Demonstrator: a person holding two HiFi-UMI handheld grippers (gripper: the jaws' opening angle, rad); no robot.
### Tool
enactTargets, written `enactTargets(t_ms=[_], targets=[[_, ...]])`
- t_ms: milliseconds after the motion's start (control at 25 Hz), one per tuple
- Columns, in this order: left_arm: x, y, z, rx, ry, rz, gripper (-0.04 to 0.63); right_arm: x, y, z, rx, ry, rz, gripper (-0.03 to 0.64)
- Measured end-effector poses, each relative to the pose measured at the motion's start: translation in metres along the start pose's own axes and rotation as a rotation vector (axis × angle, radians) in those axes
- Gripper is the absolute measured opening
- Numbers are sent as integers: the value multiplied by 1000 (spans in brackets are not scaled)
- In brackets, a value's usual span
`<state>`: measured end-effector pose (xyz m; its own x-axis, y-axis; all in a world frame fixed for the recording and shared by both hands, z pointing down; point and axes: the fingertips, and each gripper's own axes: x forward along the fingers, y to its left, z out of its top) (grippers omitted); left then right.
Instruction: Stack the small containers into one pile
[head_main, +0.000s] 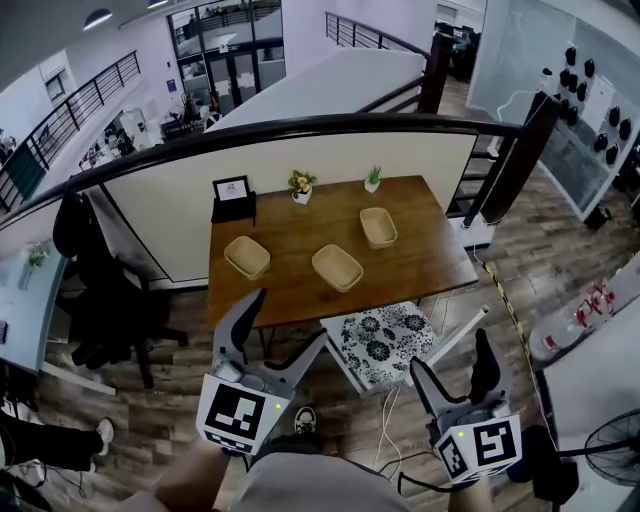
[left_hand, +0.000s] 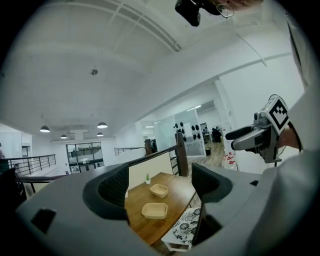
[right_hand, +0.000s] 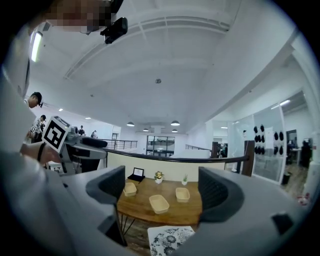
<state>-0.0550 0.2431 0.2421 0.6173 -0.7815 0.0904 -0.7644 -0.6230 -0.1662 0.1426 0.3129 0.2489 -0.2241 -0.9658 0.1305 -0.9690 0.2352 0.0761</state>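
Left gripper (head_main: 290, 315) spread wide, empty, right gripper (head_main: 449, 350) likewise, three small containers (head_main: 337, 267) apart on table (head_main: 400, 265)

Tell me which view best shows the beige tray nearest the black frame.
Head view: the shallow beige tray lies unobstructed, seen from above. Right gripper view shows it small; left gripper view omits it.

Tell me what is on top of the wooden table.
Three empty containers lie apart. Behind them stand a framed sign, a flower pot and a small green plant. Nothing on the table is covered.
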Motion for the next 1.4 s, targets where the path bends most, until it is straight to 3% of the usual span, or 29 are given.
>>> enactTargets(t_ms=[320, 440, 640, 840, 1400], targets=[[41, 76, -13, -12, -9, -46, 382, 76, 13, 12, 22, -14, -75, 449], [53, 90, -10, -48, -51, -67, 382, 94, 10, 10, 30, 2, -93, 445], [77, 100, -14, -50, -35, -90, 382, 113, -7, 10, 46, 16, -129, 428], [110, 101, -18, -32, -18, -108, 382, 134, -34, 3, 66, 13, -175, 434], [250, 128, -9, -23, 2, -74, 382, 239, -136, -2, 90, 17, -167, 433]])
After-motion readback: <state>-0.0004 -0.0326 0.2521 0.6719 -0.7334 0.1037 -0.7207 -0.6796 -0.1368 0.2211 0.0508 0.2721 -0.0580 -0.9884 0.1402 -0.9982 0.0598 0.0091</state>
